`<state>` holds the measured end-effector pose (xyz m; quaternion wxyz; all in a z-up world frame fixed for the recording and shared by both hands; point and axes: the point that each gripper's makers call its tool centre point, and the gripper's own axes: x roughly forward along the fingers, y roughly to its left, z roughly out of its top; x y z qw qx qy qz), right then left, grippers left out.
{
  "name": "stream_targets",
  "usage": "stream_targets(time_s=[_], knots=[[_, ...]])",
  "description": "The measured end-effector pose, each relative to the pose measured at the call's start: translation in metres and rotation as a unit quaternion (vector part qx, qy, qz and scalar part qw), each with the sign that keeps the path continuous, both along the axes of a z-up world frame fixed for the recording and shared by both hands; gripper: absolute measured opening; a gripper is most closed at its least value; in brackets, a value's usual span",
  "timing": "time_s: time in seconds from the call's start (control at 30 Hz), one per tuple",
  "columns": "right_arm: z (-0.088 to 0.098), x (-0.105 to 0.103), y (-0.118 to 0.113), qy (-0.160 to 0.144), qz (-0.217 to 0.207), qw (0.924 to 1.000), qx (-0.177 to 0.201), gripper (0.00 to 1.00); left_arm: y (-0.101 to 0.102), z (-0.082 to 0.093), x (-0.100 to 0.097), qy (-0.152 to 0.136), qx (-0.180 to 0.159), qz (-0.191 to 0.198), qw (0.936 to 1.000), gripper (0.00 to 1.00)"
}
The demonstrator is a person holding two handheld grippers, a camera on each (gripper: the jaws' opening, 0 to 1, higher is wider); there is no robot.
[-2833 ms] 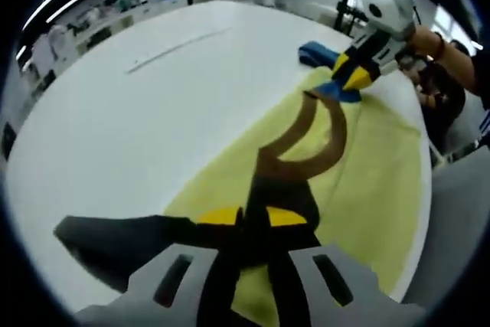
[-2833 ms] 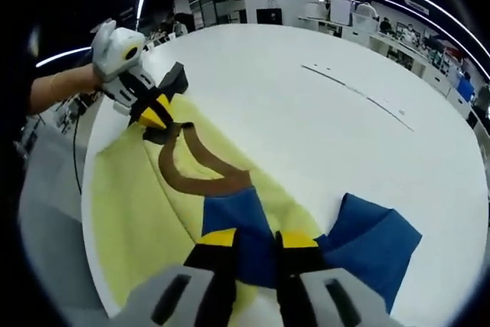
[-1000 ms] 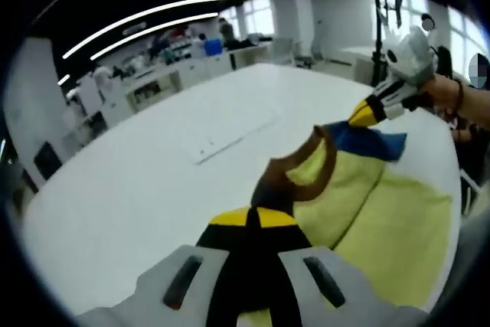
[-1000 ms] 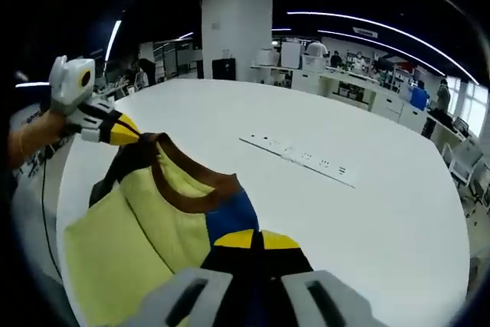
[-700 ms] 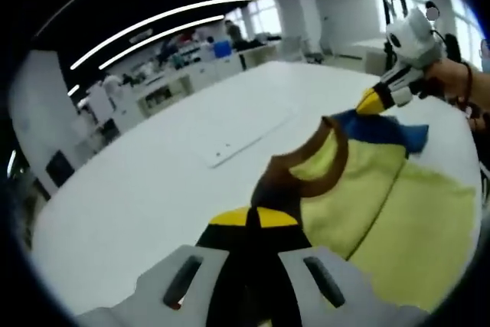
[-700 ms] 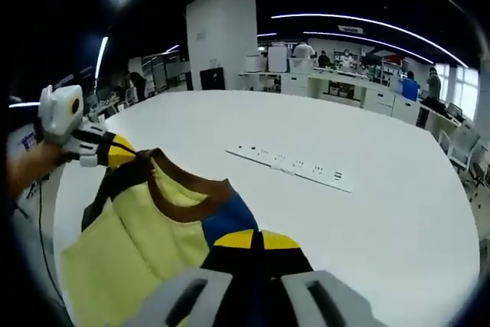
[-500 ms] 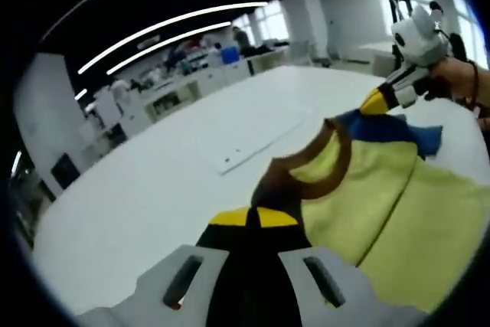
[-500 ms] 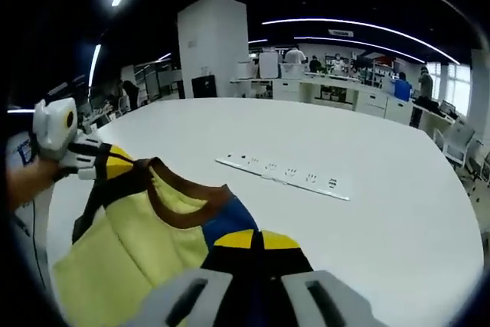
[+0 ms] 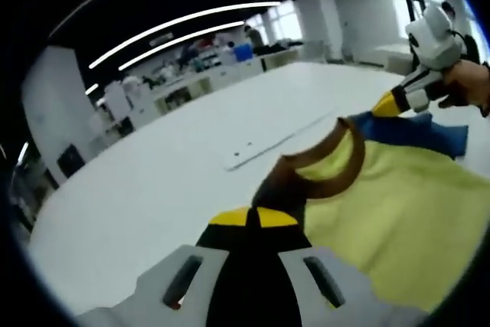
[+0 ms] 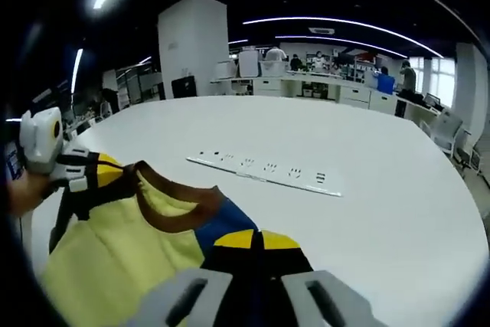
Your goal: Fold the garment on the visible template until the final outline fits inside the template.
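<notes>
Both grippers have the shirt up off the table, so no fold is laid down yet and the folding itself looks to be ahead. I can't make out any template outline on the white table [image 10: 367, 212], so how the final shape will fit is impossible to judge from here.

In the left gripper view, the left gripper [image 9: 253, 218] sits at bottom centre, its yellow-tipped jaws pinched together on the dark shoulder of the garment [image 9: 398, 212]. The yellow body spreads to the lower right, the brown collar [image 9: 337, 166] arcs just above the jaws, and the right gripper [image 9: 394, 102] comes in at upper right, nipping the blue shoulder.

In the right gripper view, the right gripper [image 10: 256, 240] is at bottom centre, jaws closed tight on the blue shoulder patch [image 10: 222, 223]. The yellow cloth hangs to the lower left, and the left gripper shows at far left, clamped on the black shoulder. A white strip with small dark marks [image 10: 264, 168] lies on the table beyond the collar, well apart from the shirt.

What remains, by my reckoning: set it down flat, then fold.
</notes>
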<state>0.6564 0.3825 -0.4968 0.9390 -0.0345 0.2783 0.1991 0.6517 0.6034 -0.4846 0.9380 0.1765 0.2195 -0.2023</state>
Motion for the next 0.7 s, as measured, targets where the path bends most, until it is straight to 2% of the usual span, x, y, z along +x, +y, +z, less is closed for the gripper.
stream_targets(time_s=[0.33, 0.4, 0.47, 0.63, 0.7], knots=[[-0.017, 0.002, -0.004, 0.023, -0.006, 0.9997, 0.0, 0.0, 0.008, -0.022, 0.002, 0.027, -0.005, 0.034, 0.9991, 0.0], [-0.018, 0.002, -0.005, 0.028, -0.008, 0.9996, 0.004, 0.01, 0.01, -0.022, 0.001, 0.031, -0.011, 0.038, 0.9987, 0.07], [-0.018, 0.0, -0.005, 0.033, -0.012, 0.9993, 0.009, 0.09, 0.01, -0.021, -0.001, 0.032, -0.02, 0.04, 0.9985, 0.2], [-0.011, -0.002, -0.01, 0.034, -0.018, 0.9992, 0.006, 0.33, 0.013, -0.016, -0.004, 0.036, -0.036, 0.048, 0.9975, 0.37], [-0.006, -0.004, -0.009, 0.032, -0.014, 0.9994, 0.009, 0.41, 0.013, -0.011, -0.008, 0.036, -0.054, 0.051, 0.9966, 0.46]])
